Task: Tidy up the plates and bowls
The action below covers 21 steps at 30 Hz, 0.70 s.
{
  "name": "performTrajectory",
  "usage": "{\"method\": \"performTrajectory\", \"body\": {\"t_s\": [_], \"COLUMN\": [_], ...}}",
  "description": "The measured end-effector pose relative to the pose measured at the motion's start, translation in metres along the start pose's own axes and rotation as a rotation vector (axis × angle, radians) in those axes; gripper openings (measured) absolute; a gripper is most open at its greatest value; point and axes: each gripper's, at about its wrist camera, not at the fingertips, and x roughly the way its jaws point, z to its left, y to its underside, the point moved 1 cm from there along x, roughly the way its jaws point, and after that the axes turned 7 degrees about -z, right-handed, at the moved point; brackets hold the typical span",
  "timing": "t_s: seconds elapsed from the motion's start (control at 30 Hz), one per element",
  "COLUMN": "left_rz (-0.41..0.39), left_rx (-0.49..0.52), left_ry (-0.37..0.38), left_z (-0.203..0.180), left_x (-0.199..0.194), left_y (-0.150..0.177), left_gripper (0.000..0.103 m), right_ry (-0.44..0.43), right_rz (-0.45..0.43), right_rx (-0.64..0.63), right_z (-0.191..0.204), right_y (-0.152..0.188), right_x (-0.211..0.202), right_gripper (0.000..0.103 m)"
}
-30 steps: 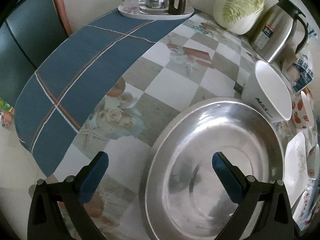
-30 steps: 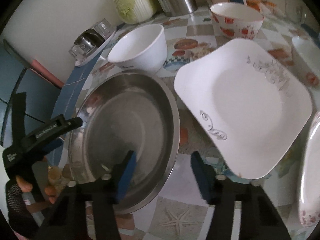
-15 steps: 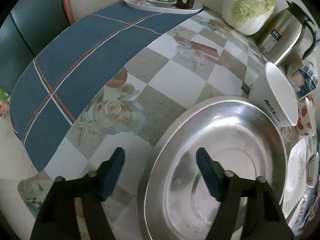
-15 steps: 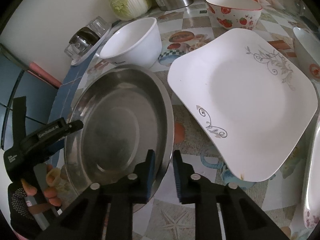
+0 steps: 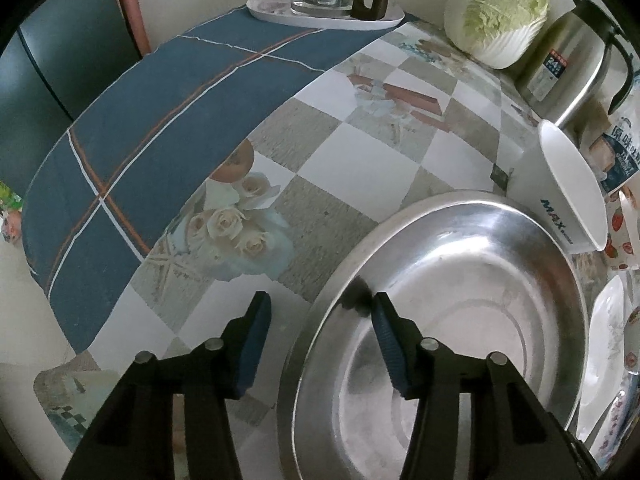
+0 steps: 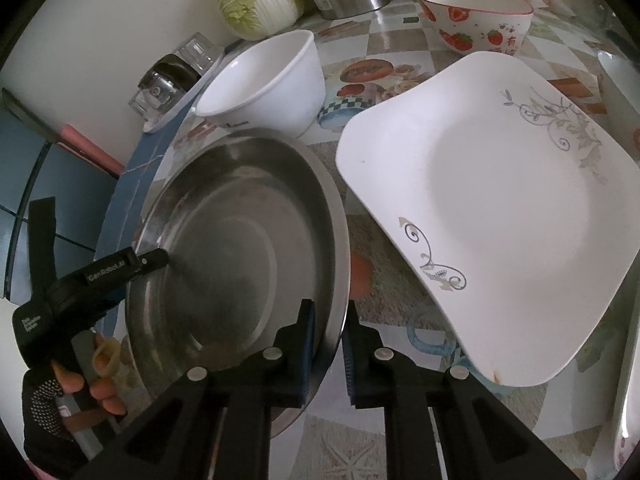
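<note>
Steel basin (image 6: 240,248) rim sits pinched by right fingers (image 6: 306,340), while closing left fingers (image 5: 256,328) straddle it.

Shiny steel basin (image 6: 240,240), glossy, probably ceramic white plate (image 6: 500,208).

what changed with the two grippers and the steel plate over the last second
The right gripper went from open to clamped on the near rim of the steel plate. The left gripper has narrowed and is closing around the opposite rim, pads not yet pressing. The plate, white bowl and square plate stayed put.
</note>
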Motion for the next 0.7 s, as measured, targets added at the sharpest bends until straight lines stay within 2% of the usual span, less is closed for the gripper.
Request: {"method": "performTrajectory", "body": {"t_s": [0.07,0.3,0.7], "left_rz": [-0.003,0.003,0.042], "left_rx": [-0.011,-0.058,-0.116], "left_ry": [0.027,0.054,0.067], "left_z": [-0.006,0.003,0.016], "left_x": [0.003,0.001,-0.013], "left_y": [-0.004,-0.003,0.007], "left_gripper": [0.040,0.038,0.037], "right_ry": [0.003,0.053,0.043], "right_rz": [-0.002,-0.004,-0.027], "right_rx": [-0.004,-0.080,-0.118], "right_z": [0.001,0.010,0.017], "right_y": [0.000,0.003,-0.001], "right_x": [0.000,-0.004,-0.020], "right_gripper": [0.013,0.014,0.014]}}
